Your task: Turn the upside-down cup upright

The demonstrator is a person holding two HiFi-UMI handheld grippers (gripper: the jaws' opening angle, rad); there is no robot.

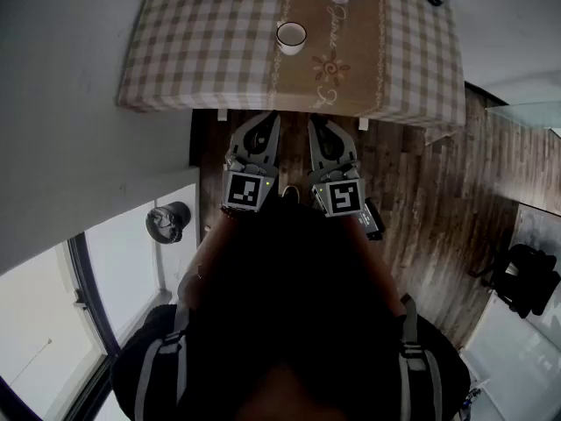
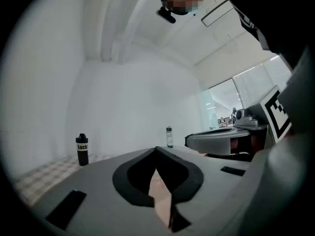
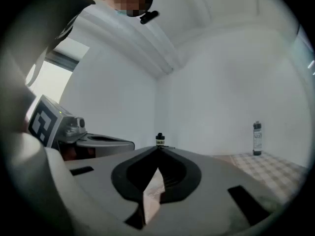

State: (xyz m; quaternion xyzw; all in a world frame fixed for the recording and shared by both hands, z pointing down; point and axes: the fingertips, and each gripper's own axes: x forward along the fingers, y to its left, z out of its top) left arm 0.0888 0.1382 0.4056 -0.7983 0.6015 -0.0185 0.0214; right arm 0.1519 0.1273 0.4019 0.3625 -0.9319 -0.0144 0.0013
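The cup [image 1: 291,37] stands on the table [image 1: 175,68], well ahead of both pairs of jaws and untouched. The left gripper [image 1: 266,119] and right gripper [image 1: 317,121] hang side by side, short of the table's near edge; both pairs of jaws are clenched together with nothing between them.

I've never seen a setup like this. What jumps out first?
A small white cup stands alone on the brown runner of the checked tablecloth. Short of the cloth's near edge, the left gripper and right gripper point toward it side by side, both shut and empty.
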